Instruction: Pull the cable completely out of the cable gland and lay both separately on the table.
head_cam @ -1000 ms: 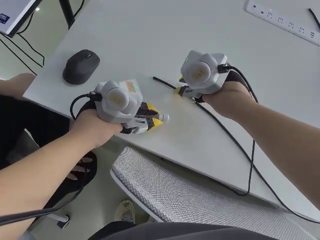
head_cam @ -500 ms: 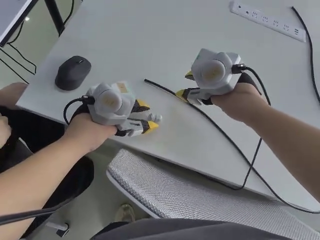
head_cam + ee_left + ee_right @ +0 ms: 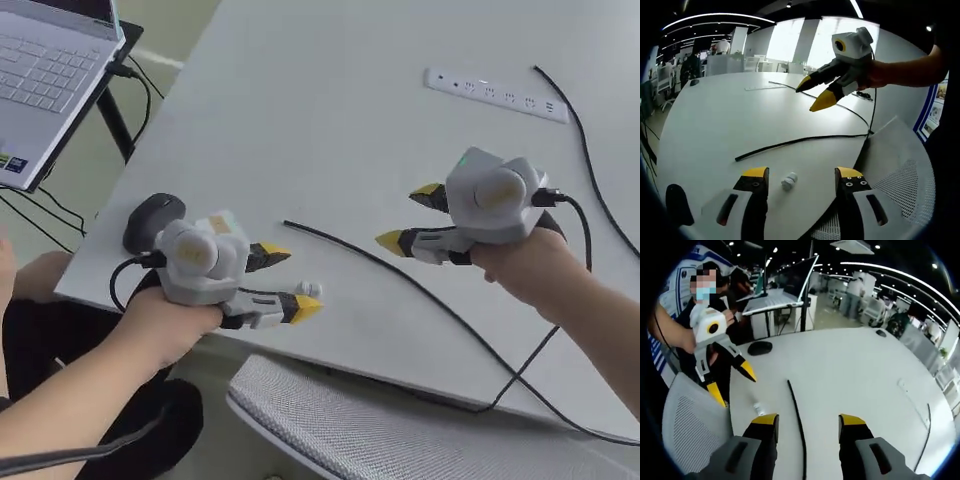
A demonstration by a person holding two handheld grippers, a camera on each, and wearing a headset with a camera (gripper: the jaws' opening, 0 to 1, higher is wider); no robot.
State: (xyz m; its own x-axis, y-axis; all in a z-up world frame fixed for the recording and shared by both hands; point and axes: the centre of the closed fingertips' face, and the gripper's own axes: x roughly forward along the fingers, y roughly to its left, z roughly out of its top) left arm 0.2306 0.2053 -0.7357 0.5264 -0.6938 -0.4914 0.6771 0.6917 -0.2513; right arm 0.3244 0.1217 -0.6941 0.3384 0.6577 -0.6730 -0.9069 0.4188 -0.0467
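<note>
1. The yellow-tipped left claw (image 3: 292,280) stands wide and holds nothing, hovering low at the near edge of the white surface (image 3: 330,130).
2. And there's the small white plastic cable gland (image 3: 308,289)! It lies on the surface just inside that near edge. In the left gripper view it sits between the two jaws and touches neither.
3. The thin black cable (image 3: 350,249) lies loose on the surface, apart from the gland. One free end points toward the middle, and the rest slants off toward the near edge on the person's right. Down there I can't tell it from a gripper's own cord.
4. The right claw (image 3: 408,218) is wide too and carries nothing. It is held up off the surface above the cable, tips aimed across at the left one.
5. Why this pose? To my eye each claw is open and clear of its piece because the pieces have been let go. The gland has nothing threaded through it, and a clear gap separates it from the cable.
6. So I'd call the job as good as done, with both parts lying separately.
7. A dark rounded computer mouse (image 3: 150,220) sits by the near left corner, out of the way.
</note>
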